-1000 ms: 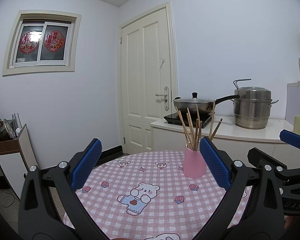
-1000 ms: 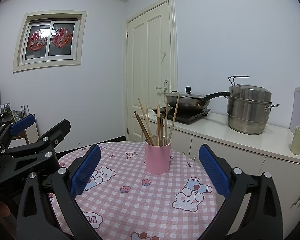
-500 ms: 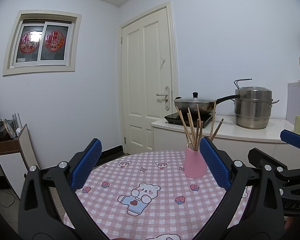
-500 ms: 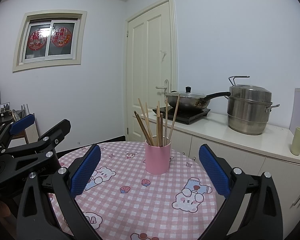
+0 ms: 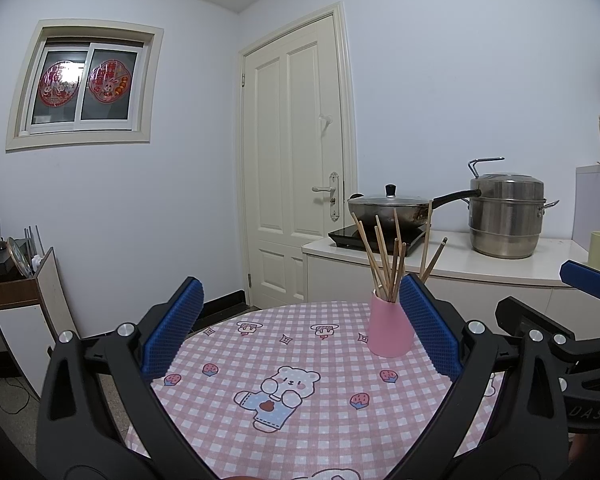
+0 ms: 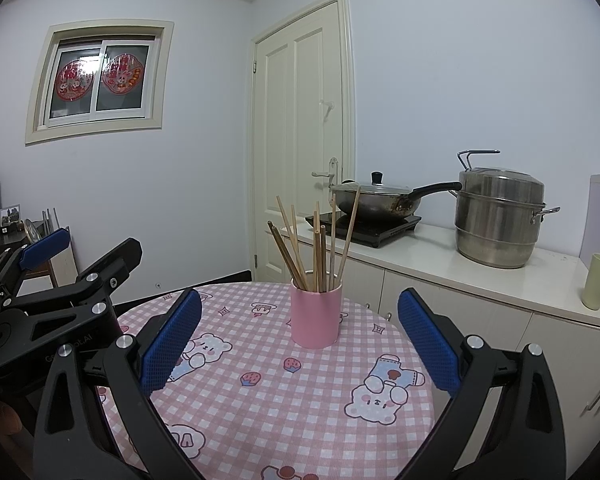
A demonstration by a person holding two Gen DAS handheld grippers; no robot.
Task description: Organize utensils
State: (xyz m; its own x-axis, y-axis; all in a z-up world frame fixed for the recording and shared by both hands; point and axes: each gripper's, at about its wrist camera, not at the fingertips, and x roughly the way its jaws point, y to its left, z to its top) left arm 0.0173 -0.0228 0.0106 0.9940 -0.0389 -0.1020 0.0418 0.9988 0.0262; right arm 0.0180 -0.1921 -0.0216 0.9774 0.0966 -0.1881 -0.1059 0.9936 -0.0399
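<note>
A pink cup [image 6: 316,316] stands upright on the round table with the pink checked cloth [image 6: 276,400]. Several wooden chopsticks [image 6: 320,248] stick out of it, fanned apart. In the left wrist view the same pink cup [image 5: 388,330] shows at the right, partly behind the right finger. My left gripper [image 5: 300,332] is open and holds nothing, hovering over the table's near side. My right gripper [image 6: 300,340] is open too, with the cup straight ahead between its blue pads [image 6: 172,344] but farther off. Each gripper shows at the edge of the other's view.
Behind the table runs a white counter [image 6: 460,264] with a lidded wok [image 6: 372,200] on a cooktop, a steel steamer pot [image 6: 500,216] and a pale green cup [image 6: 598,286]. A white door [image 6: 300,136] is at the back. A low cabinet [image 5: 16,300] stands at the left.
The left wrist view has drifted very slightly, so the cup sits a touch farther right. Both grippers stay open and the cup has not moved.
</note>
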